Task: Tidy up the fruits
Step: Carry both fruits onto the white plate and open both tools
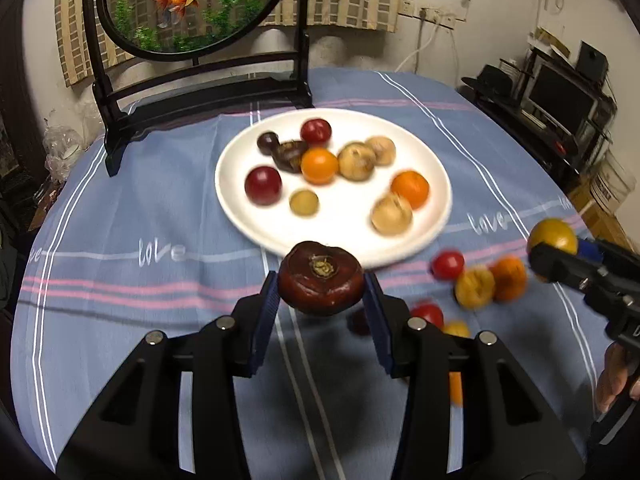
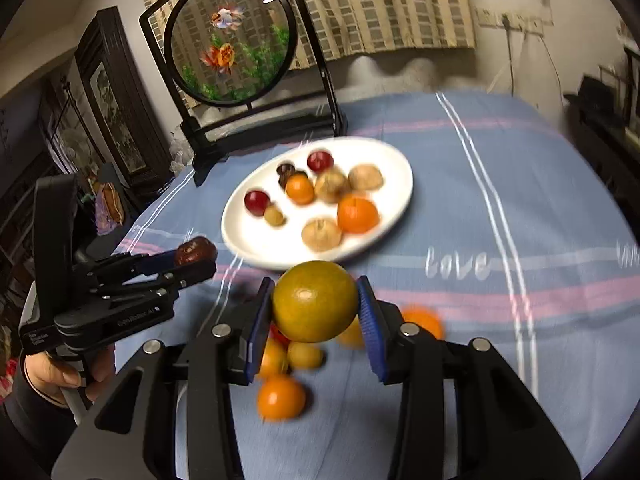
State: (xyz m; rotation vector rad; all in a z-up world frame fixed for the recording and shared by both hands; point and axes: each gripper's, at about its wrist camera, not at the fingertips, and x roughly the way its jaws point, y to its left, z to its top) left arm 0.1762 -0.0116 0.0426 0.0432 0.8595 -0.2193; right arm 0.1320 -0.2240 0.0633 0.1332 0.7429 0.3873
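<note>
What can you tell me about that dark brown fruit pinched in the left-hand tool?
The dark brown fruit is squat and round, with glossy, slightly wrinkled reddish-brown skin and a dry, pale stem scar facing the camera. It looks like a water chestnut, though I can't be sure. The left gripper holds it by its sides between two blue pads, lifted off the tablecloth, just short of the white plate. Nothing else touches it.

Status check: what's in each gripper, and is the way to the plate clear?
Left gripper shut on dark brown fruit. Right gripper shut on yellow-green citrus. White plate ahead, nothing between.
</note>
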